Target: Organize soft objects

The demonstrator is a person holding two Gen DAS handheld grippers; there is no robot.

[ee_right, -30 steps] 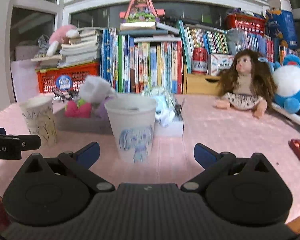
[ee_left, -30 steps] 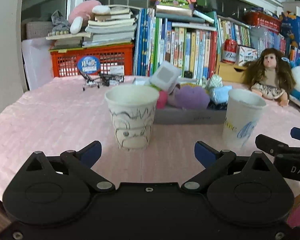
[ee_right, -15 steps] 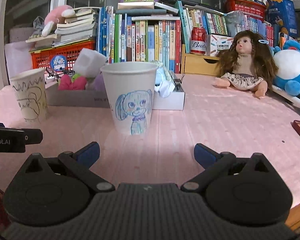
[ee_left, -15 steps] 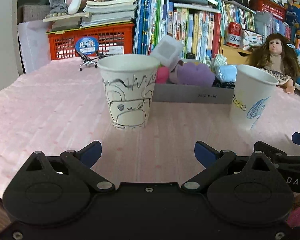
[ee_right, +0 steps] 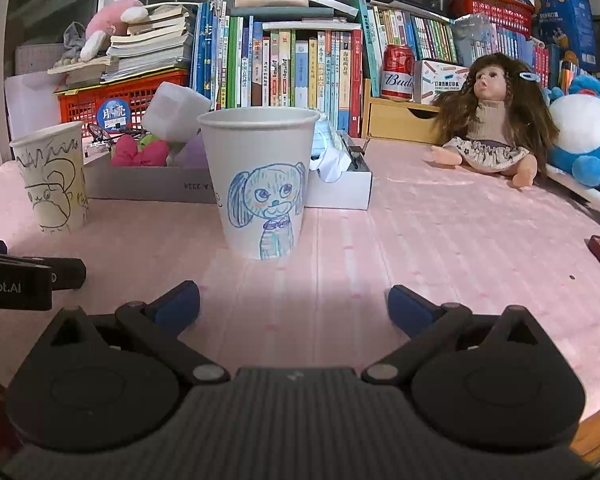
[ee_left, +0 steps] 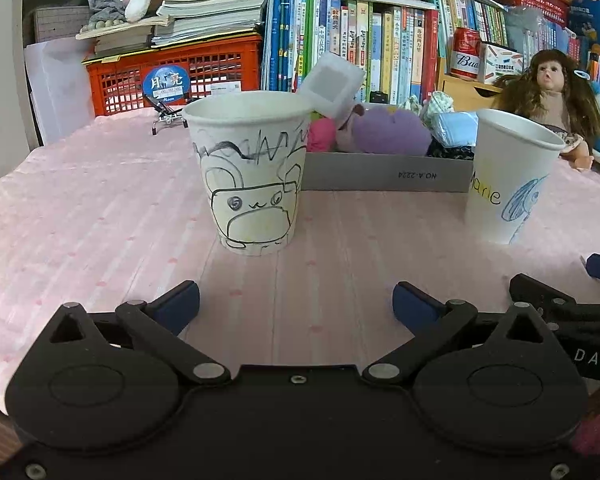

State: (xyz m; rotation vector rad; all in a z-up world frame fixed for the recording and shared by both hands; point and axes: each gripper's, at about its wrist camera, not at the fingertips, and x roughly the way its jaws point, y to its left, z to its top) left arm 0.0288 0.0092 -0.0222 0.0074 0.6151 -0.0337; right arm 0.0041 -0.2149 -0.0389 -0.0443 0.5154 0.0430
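Both grippers have dropped closer to the cups | left gripper [ee_left: 296, 300] and right gripper [ee_right: 294, 300] spread wide, empty | soft toys [ee_left: 388, 134] wait in grey box [ee_left: 380, 176] behind cups | reach over rims, pinch gently.

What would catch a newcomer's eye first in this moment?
Two hand-drawn paper cups stand upright on the pink tablecloth: the bear cup ahead of the open left gripper, the dog cup ahead of the open right gripper. Behind them a gray box holds soft toys; a doll sits right.
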